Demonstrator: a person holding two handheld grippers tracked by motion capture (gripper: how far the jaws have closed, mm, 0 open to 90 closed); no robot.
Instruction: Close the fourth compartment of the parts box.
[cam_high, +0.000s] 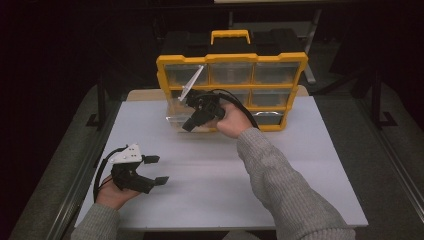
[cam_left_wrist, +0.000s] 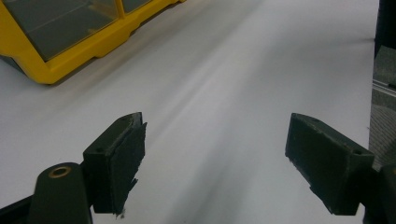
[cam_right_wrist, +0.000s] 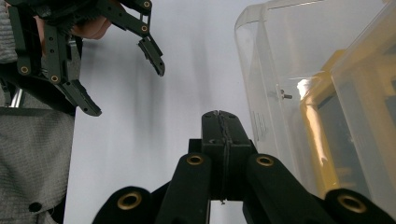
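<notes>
A yellow organizer (cam_high: 230, 58) with clear drawers stands at the back of the white table (cam_high: 300, 165). One clear drawer (cam_high: 175, 117) is out of it and rests on the table in front of its lower left. My right gripper (cam_high: 187, 126) sits just beside that drawer, its jaws shut flat against each other with nothing between them. Along the right gripper (cam_right_wrist: 219, 116), the drawer (cam_right_wrist: 289, 70) is close on the right, apart from the pads. My left gripper (cam_high: 159, 170) hovers open and empty near the table's front left. Its pads (cam_left_wrist: 123, 163) stand wide over bare table.
The organizer (cam_left_wrist: 70, 60) has a black top and a yellow handle (cam_high: 230, 35). The left gripper (cam_right_wrist: 126, 91) also appears in the right gripper view, far off at the upper left. Dark floor and metal rails (cam_high: 75, 200) border the table.
</notes>
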